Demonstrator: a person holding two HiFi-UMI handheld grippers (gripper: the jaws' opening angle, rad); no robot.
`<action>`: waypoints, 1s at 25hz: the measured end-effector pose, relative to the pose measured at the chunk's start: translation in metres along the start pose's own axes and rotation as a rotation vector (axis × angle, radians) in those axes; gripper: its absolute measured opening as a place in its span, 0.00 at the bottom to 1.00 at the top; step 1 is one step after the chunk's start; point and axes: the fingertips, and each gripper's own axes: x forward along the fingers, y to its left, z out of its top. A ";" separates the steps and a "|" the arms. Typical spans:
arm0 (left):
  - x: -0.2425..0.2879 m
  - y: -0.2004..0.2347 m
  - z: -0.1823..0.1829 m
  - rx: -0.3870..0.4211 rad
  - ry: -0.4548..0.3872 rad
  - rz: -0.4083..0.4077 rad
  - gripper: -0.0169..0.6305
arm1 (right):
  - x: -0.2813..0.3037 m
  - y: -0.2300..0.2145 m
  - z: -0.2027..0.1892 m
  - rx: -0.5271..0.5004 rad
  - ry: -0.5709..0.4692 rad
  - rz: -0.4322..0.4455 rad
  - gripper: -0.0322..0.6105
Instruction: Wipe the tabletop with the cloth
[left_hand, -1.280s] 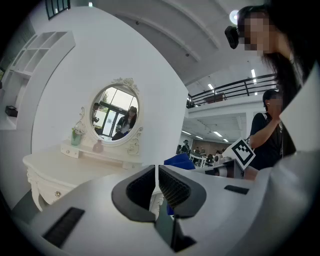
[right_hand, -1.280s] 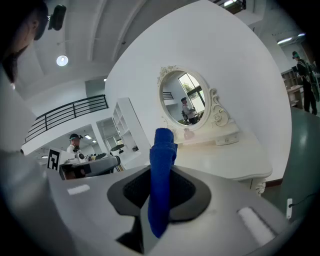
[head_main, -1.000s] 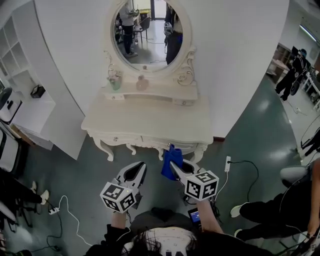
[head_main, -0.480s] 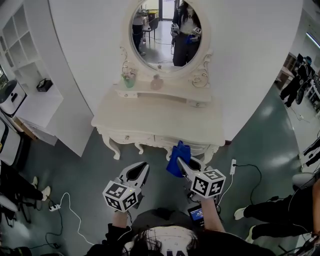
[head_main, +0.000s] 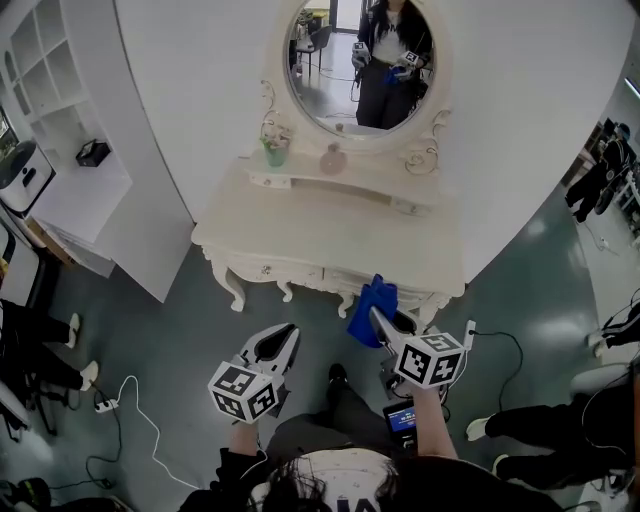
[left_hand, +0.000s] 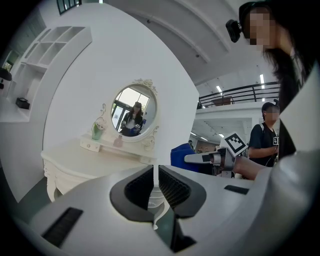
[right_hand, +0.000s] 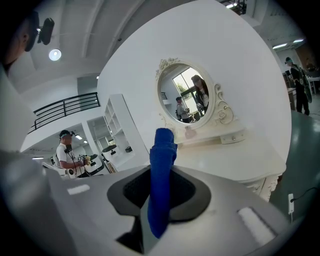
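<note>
The cream dressing table (head_main: 330, 240) stands ahead of me against the white wall, and its top (right_hand: 225, 155) also shows in the right gripper view. My right gripper (head_main: 383, 322) is shut on a blue cloth (head_main: 371, 305) that hangs just before the table's front edge. Between the jaws the cloth (right_hand: 162, 150) stands up in a bunched strip. My left gripper (head_main: 281, 343) is held lower and to the left, over the floor, shut with nothing in it (left_hand: 156, 172). From the left gripper view, the right gripper (left_hand: 210, 158) and cloth (left_hand: 181, 156) show off to the right.
An oval mirror (head_main: 367, 62) stands at the back of the table, with a green cup (head_main: 276, 152) and a pink bottle (head_main: 333, 160) on the raised shelf. A white shelf unit (head_main: 70, 190) stands at left. Cables and a power strip (head_main: 105, 403) lie on the floor. People stand at both sides.
The table has drawn nearer and shifted right in the head view. My right gripper with the cloth has come up to the table's front edge. The left gripper has hardly moved.
</note>
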 end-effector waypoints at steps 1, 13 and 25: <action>0.002 0.005 0.000 -0.006 0.000 0.004 0.05 | 0.005 -0.001 0.002 -0.002 0.005 0.001 0.18; 0.081 0.073 0.025 -0.015 0.001 0.030 0.05 | 0.106 -0.064 0.042 0.009 0.031 0.007 0.18; 0.205 0.132 0.076 0.007 0.023 0.012 0.05 | 0.214 -0.160 0.099 0.005 0.078 -0.030 0.18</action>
